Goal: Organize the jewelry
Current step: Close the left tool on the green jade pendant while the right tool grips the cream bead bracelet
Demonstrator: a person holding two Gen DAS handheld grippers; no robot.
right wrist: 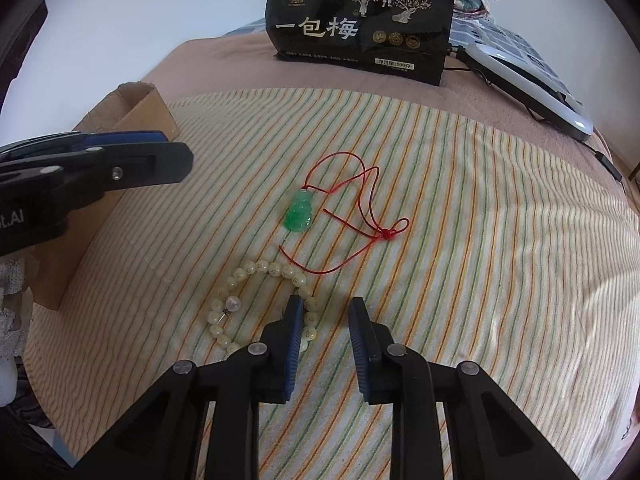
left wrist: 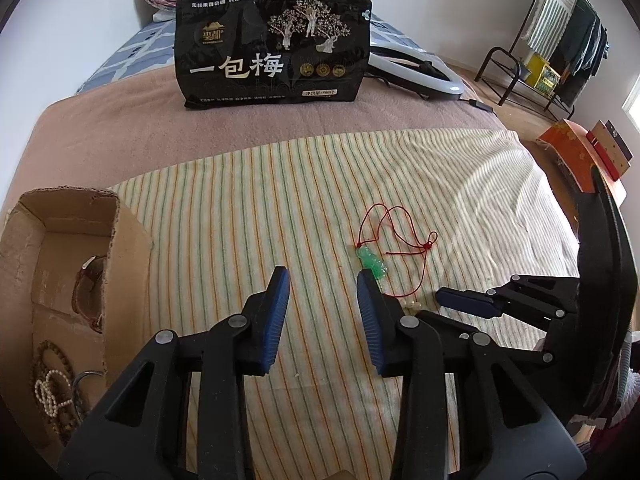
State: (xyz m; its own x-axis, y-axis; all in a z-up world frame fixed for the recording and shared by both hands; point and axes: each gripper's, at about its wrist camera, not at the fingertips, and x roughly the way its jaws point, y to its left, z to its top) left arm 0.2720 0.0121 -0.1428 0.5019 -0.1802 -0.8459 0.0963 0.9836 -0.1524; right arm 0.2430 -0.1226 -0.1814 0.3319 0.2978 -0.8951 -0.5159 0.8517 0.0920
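on the striped cotton cloth (right wrist: 460, 240) spread over the bed, a pale cream bead bracelet (right wrist: 256, 276) lies just beside a green carved pendant on red cord (right wrist: 299, 212). the right claw (right wrist: 325, 320) is unclenched, its left pad over the beads, gripping nothing. the left claw (left wrist: 323, 292) gapes empty near the pendant. only the left view shows inside the torn cardboard box (left wrist: 132, 248), where bead strings lie.

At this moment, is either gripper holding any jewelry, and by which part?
Nothing is held. The left gripper has only striped cloth between its open fingers. The right gripper hovers over the pale bead bracelet, one finger overlapping its beads, not clamping them.
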